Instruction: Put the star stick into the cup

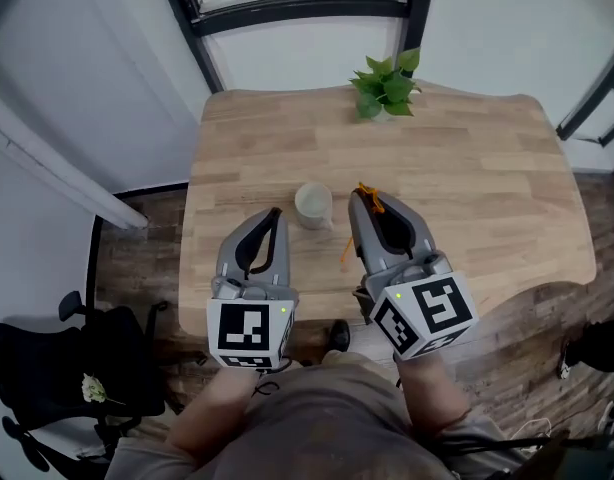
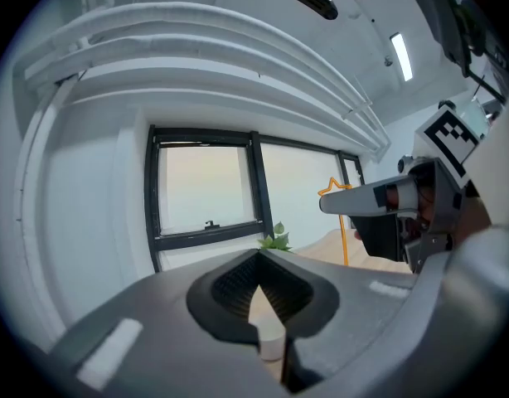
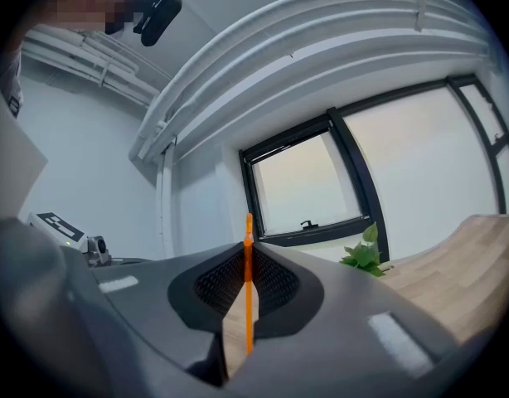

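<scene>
Orange star stick (image 3: 248, 288), cream cup (image 1: 313, 205), pale-grained wooden table (image 1: 467, 168), green plant (image 1: 385, 85), black window frame (image 1: 287, 8), dark plank floor (image 1: 137, 258), and grey left gripper (image 1: 275, 212) and right gripper (image 1: 363, 196) with black-and-white square-patterned cubes (image 1: 249, 333).

We seem to be in an office or studio room: a black swivel chair (image 1: 47, 368) stands on a wood-plank floor (image 1: 137, 258) beside a pale wooden table (image 1: 487, 188) with a small potted plant (image 1: 385, 86). We also see black-framed windows (image 2: 205, 189), white walls and a ceiling strip light (image 2: 401, 56).
</scene>
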`<action>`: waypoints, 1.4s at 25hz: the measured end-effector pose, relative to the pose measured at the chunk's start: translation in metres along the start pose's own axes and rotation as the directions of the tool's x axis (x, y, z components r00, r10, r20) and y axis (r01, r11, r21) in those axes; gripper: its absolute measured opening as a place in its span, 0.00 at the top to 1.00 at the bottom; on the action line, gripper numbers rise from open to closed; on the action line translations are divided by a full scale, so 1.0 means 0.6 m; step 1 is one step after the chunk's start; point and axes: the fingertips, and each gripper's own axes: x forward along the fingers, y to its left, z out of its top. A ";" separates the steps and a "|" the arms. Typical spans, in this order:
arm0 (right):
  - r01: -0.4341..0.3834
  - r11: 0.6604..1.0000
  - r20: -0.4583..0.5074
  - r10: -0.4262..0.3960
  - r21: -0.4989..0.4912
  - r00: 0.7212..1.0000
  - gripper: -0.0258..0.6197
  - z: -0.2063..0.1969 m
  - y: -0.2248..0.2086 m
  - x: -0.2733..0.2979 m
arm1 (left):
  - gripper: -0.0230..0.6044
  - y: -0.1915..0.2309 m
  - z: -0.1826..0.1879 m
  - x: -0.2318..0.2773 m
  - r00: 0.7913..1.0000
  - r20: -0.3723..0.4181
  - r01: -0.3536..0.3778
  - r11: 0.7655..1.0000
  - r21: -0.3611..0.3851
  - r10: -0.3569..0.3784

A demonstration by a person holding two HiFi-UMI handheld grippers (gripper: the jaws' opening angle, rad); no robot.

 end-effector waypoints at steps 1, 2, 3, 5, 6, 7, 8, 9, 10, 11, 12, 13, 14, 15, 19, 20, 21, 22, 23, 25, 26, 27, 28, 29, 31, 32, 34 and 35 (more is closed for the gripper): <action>-0.017 1.000 0.006 0.017 -0.001 1.000 0.89 0.007 -0.001 0.009 | 0.96 0.005 0.007 0.004 1.000 0.007 -0.015 1.000 0.002 0.015; -0.034 0.999 0.013 0.034 -0.003 0.999 0.89 0.014 -0.002 0.017 | 0.96 0.009 0.013 0.008 0.999 0.015 -0.030 1.000 0.003 0.030; -0.050 0.999 0.020 0.050 -0.004 0.999 0.89 0.021 -0.003 0.025 | 0.96 0.013 0.019 0.011 0.999 0.023 -0.043 0.999 0.004 0.043; -0.077 0.997 0.034 0.078 -0.007 0.996 0.89 0.034 -0.002 0.037 | 0.96 0.021 0.030 0.015 0.997 0.041 -0.067 0.998 0.004 0.066; -0.090 0.996 0.040 0.090 -0.011 0.995 0.89 0.039 -0.001 0.043 | 0.96 0.026 0.034 0.017 0.996 0.049 -0.077 0.997 0.003 0.077; -0.101 0.995 0.043 0.102 -0.017 0.994 0.89 0.043 0.001 0.050 | 0.96 0.031 0.037 0.019 0.995 0.056 -0.087 0.996 0.001 0.086; -0.112 0.993 0.045 0.113 -0.021 0.993 0.89 0.046 0.003 0.057 | 0.96 0.036 0.038 0.021 0.994 0.060 -0.095 0.995 -0.003 0.095; -0.122 0.992 0.045 0.123 -0.023 0.991 0.89 0.048 0.006 0.064 | 0.96 0.042 0.038 0.022 0.993 0.062 -0.103 0.995 -0.007 0.103; -0.130 0.991 0.044 0.131 -0.024 0.990 0.89 0.049 0.007 0.071 | 0.96 0.047 0.038 0.024 0.992 0.063 -0.110 0.994 -0.012 0.111; -0.137 0.990 0.043 0.138 -0.024 0.989 0.89 0.051 0.009 0.078 | 0.96 0.053 0.038 0.026 0.991 0.064 -0.116 0.993 -0.016 0.117; -0.143 0.989 0.043 0.144 -0.024 0.989 0.89 0.053 0.010 0.085 | 0.96 0.059 0.039 0.029 0.990 0.064 -0.122 0.992 -0.020 0.123; -0.147 0.989 0.043 0.148 -0.025 0.988 0.89 0.056 0.010 0.092 | 0.96 0.065 0.039 0.032 0.990 0.064 -0.126 0.992 -0.024 0.128; -0.150 0.988 0.043 0.151 -0.026 0.988 0.89 0.057 0.010 0.100 | 0.96 0.072 0.039 0.036 0.989 0.064 -0.130 0.991 -0.027 0.131; -0.150 0.988 0.043 0.151 -0.027 0.988 0.89 0.058 0.010 0.108 | 0.96 0.078 0.038 0.041 0.989 0.064 -0.131 0.991 -0.030 0.133; -0.136 0.990 0.023 0.137 -0.025 0.990 0.89 0.047 0.002 0.146 | 0.96 0.105 0.021 0.065 0.992 0.045 -0.120 0.992 -0.041 0.122; -0.132 0.991 0.013 0.132 -0.022 0.991 0.89 0.041 0.000 0.156 | 0.96 0.112 0.014 0.072 0.993 0.035 -0.115 0.992 -0.048 0.117; -0.126 0.992 0.005 0.126 -0.020 0.992 0.89 0.037 -0.003 0.166 | 0.96 0.120 0.008 0.080 0.993 0.026 -0.109 0.992 -0.056 0.111; -0.120 0.993 -0.002 0.120 -0.018 0.993 0.89 0.032 -0.007 0.175 | 0.96 0.127 0.002 0.089 0.994 0.019 -0.104 0.993 -0.062 0.106; -0.113 0.993 -0.010 0.112 -0.017 0.994 0.89 0.027 -0.012 0.184 | 0.96 0.134 -0.004 0.099 0.995 0.012 -0.099 0.993 -0.068 0.100; -0.095 0.995 -0.032 0.094 -0.011 0.995 0.89 0.010 -0.024 0.202 | 0.96 0.143 -0.019 0.118 0.996 -0.003 -0.084 0.993 -0.079 0.084; -0.085 0.996 -0.045 0.085 -0.005 0.995 0.89 -0.002 -0.031 0.210 | 0.96 0.145 -0.030 0.127 0.997 -0.014 -0.076 0.993 -0.086 0.075; -0.076 0.997 -0.058 0.076 0.002 0.995 0.89 -0.014 -0.038 0.218 | 0.96 0.147 -0.040 0.137 0.998 -0.024 -0.067 0.994 -0.091 0.065; -0.068 0.998 -0.070 0.069 0.009 0.995 0.89 -0.026 -0.044 0.226 | 0.96 0.148 -0.048 0.146 0.998 -0.030 -0.056 0.994 -0.094 0.054; -0.062 0.998 -0.081 0.063 0.016 0.995 0.89 -0.037 -0.050 0.234 | 0.96 0.150 -0.055 0.156 0.999 -0.035 -0.045 0.994 -0.097 0.041; -0.054 0.998 -0.104 0.057 0.030 0.993 0.89 -0.060 -0.057 0.245 | 0.96 0.152 -0.072 0.170 0.998 -0.052 -0.027 0.994 -0.108 0.021; -0.053 0.998 -0.116 0.057 0.038 0.992 0.89 -0.072 -0.058 0.248 | 0.96 0.153 -0.081 0.174 0.998 -0.063 -0.021 0.993 -0.116 0.014; -0.049 0.997 -0.141 0.056 0.052 0.988 0.89 -0.096 -0.058 0.253 | 0.96 0.155 -0.096 0.181 0.997 -0.081 -0.010 0.991 -0.134 -0.001; -0.046 0.997 -0.154 0.055 0.058 0.987 0.89 -0.108 -0.060 0.257 | 0.96 0.157 -0.103 0.186 0.996 -0.088 -0.005 0.990 -0.142 -0.008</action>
